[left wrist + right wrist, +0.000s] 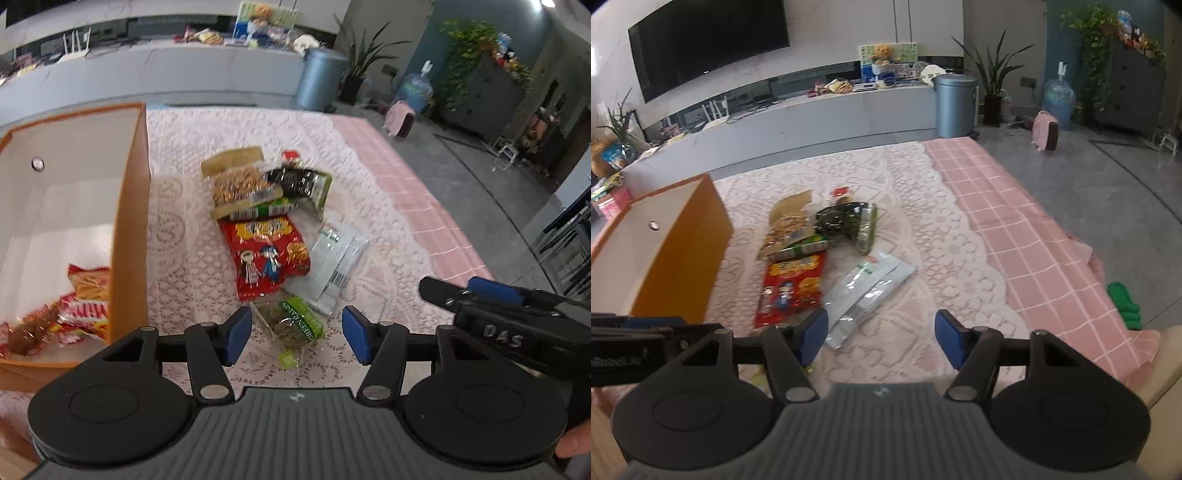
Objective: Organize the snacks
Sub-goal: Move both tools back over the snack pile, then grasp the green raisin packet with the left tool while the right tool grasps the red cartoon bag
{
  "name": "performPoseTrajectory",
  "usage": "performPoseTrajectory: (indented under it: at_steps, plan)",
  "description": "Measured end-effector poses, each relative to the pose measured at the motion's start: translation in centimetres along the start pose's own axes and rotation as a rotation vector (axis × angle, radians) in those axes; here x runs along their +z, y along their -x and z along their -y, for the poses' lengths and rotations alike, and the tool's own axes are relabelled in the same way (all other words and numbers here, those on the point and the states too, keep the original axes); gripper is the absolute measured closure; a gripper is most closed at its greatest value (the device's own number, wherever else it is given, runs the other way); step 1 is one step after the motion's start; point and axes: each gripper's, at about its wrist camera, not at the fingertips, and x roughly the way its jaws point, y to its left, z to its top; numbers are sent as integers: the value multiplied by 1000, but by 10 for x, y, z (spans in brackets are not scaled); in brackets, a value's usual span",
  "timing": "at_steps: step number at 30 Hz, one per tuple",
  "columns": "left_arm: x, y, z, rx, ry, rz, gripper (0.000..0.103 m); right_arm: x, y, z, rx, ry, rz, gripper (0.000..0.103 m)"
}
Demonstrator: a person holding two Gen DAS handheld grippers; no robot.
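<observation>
A heap of snack packets lies on the lace cloth: a red bag (266, 254) (792, 288), a white packet (336, 258) (864, 295), a tan nut-bar packet (240, 181), a dark seaweed packet (299, 181) and a small green packet (295, 325). My left gripper (297, 332) is open, its blue pads on either side of the green packet and clear of it. My right gripper (881, 338) is open over bare cloth, the white packet's near end by its left finger. At the left stands an orange box (129, 221) (683, 251) holding red and yellow packets (85, 295).
The lace cloth (905, 206) covers a pink checked tablecloth (1034, 236) that hangs off the table's right edge. Beyond the table are a blue bin (955, 105) and a long low cabinet (812, 118). Green slippers (1124, 302) lie on the floor at right.
</observation>
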Motion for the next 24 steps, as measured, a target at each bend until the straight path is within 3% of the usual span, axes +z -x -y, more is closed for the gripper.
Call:
performPoseTrajectory:
  at_steps: [10,19,24]
  plan:
    - [0,-53,-7,25,130,-107,36,14,-32,6,16,-39,-38,40]
    - [4,-82,-12,15,179,-154,36,13,-61,15,79,-93,-138,40]
    - [3,-85,-12,0,150,-153,47,12,-68,15,94,-105,-171,40]
